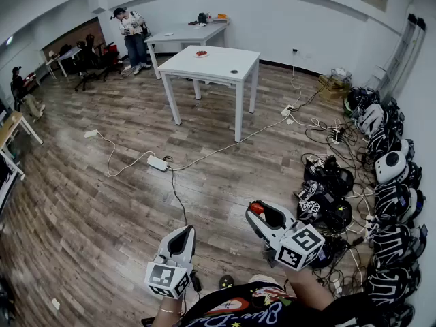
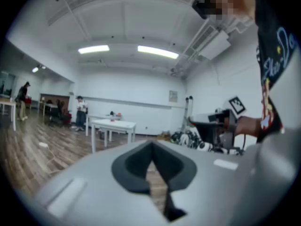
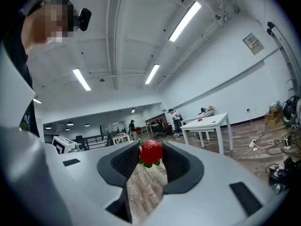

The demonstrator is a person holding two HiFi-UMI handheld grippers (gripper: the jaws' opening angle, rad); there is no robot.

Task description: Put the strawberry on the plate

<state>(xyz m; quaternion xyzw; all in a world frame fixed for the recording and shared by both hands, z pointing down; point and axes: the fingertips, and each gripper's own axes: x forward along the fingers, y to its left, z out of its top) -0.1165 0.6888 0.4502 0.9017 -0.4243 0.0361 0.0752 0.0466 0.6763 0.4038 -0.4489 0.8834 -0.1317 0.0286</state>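
Observation:
My right gripper (image 1: 259,210) is shut on a red strawberry (image 3: 151,151) with green leaves, held at the jaw tips; in the head view the strawberry (image 1: 256,208) shows as a red spot. My left gripper (image 1: 182,233) is shut with nothing in it, and its tips (image 2: 151,146) meet in the left gripper view. Both hang low over the wooden floor, close to the person's body. The white table (image 1: 216,65) stands far ahead in the middle of the room. A small plate (image 1: 201,54) with something red on it lies near the table's far left corner.
White cables and a power strip (image 1: 157,163) trail across the floor between me and the table. Black and white gear (image 1: 388,182) with tangled wires lines the right wall. A second table (image 1: 185,33) stands behind the first, with people (image 1: 131,33) and desks at the far left.

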